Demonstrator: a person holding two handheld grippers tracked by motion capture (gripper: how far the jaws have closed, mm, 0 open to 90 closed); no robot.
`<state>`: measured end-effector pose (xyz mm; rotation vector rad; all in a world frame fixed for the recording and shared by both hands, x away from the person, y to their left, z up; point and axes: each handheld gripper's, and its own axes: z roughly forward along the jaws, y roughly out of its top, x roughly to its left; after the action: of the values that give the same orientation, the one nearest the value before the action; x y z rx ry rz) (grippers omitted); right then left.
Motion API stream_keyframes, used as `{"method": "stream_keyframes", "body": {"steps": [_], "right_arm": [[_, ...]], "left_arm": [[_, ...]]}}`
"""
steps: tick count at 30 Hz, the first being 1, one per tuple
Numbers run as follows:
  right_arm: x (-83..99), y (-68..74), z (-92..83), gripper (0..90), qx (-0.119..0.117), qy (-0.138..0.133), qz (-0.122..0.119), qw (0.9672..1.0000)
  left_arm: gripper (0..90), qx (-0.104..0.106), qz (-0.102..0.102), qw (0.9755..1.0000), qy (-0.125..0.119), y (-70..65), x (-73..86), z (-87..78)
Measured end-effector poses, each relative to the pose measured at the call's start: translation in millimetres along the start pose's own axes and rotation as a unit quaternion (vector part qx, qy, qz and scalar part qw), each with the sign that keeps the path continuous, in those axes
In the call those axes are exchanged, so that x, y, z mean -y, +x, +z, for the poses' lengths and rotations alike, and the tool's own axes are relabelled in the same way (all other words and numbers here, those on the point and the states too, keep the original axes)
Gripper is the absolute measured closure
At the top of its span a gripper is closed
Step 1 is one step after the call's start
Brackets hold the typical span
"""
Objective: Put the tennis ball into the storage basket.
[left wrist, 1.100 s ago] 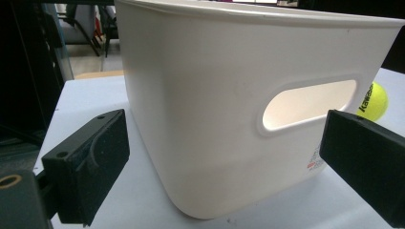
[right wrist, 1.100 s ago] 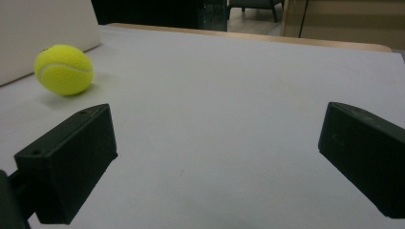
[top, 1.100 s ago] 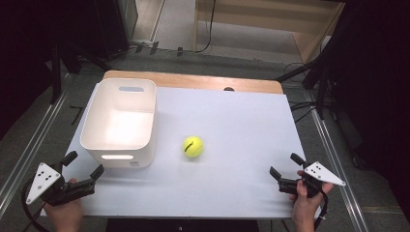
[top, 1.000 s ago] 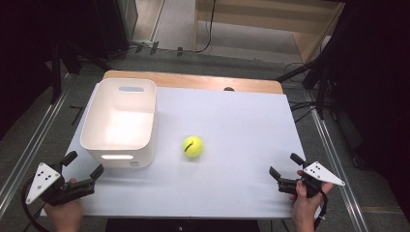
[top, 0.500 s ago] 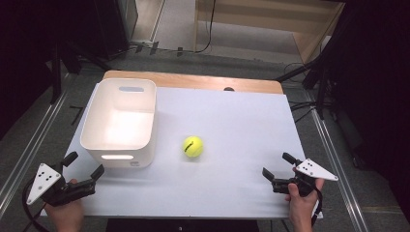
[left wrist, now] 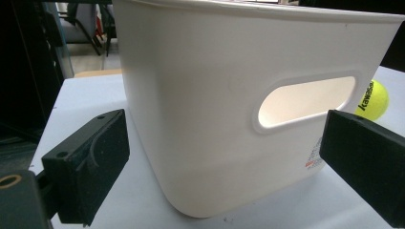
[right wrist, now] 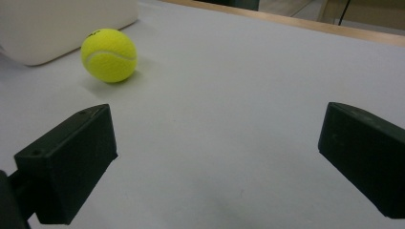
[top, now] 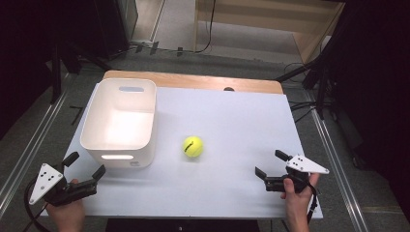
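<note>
A yellow tennis ball (top: 193, 146) lies near the middle of the white table (top: 232, 116), just right of a white plastic bin (top: 120, 121). My left gripper (top: 85, 164) rests at the front left corner, open, facing the bin's near wall (left wrist: 229, 114) with its handle slot. The ball (left wrist: 372, 99) peeks out past that wall. My right gripper (top: 271, 163) hovers at the front right, open and empty. The ball (right wrist: 109, 55) sits ahead and left of its jaws.
A wooden strip (top: 193, 79) runs along the table's far edge. Dark stands and cables (top: 309, 92) crowd the floor beyond and to the right. Metal rails (top: 29, 140) run along the floor on the left.
My right gripper has moved left and slightly forward toward the ball. The left gripper, ball and bin stay where they were.
</note>
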<state>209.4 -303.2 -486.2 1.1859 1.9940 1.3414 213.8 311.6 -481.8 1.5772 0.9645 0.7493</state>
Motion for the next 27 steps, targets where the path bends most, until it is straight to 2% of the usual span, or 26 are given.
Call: {"method": "stream_keyframes", "body": {"steps": [9,18,27], "right_arm": [[-18.1,7.0,11.5,0.0,-0.006,0.017,-0.021,0.9996],[-41.5,16.1,32.7,0.0,-0.050,0.036,-0.044,0.9972],[-56.1,22.0,47.2,0.0,-0.068,0.053,-0.052,0.9949]], "left_arm": [[2.9,0.000,0.001,1.0000,0.000,-0.9,0.1,0.7],[2.9,0.002,0.003,1.0000,0.002,-1.3,0.1,0.5],[2.8,0.003,0.002,1.0000,0.001,-1.4,0.0,0.2]]}}
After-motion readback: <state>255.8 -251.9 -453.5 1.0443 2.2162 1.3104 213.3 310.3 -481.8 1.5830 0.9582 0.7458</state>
